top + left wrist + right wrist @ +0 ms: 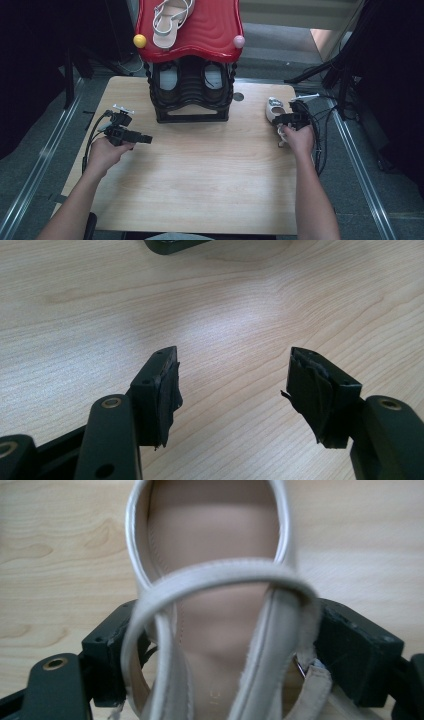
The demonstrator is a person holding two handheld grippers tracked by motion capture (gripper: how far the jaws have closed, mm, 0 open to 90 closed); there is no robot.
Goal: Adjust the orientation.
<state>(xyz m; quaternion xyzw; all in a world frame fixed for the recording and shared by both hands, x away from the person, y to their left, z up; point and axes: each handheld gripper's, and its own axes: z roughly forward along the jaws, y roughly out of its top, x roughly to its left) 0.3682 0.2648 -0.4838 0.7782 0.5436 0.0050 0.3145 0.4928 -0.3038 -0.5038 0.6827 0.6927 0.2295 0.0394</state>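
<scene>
Right gripper jaws flank sandal heel, touching both sides.

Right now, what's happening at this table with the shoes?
A person holds a gripper in each hand. The right gripper is closed around a beige strappy sandal lying on the wooden table. Its mate sits on the red top of the shoe rack. The left gripper is open above bare table.

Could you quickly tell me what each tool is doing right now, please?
Left tool: open, empty, above the table.
Right tool: closed on the beige sandal.
</scene>
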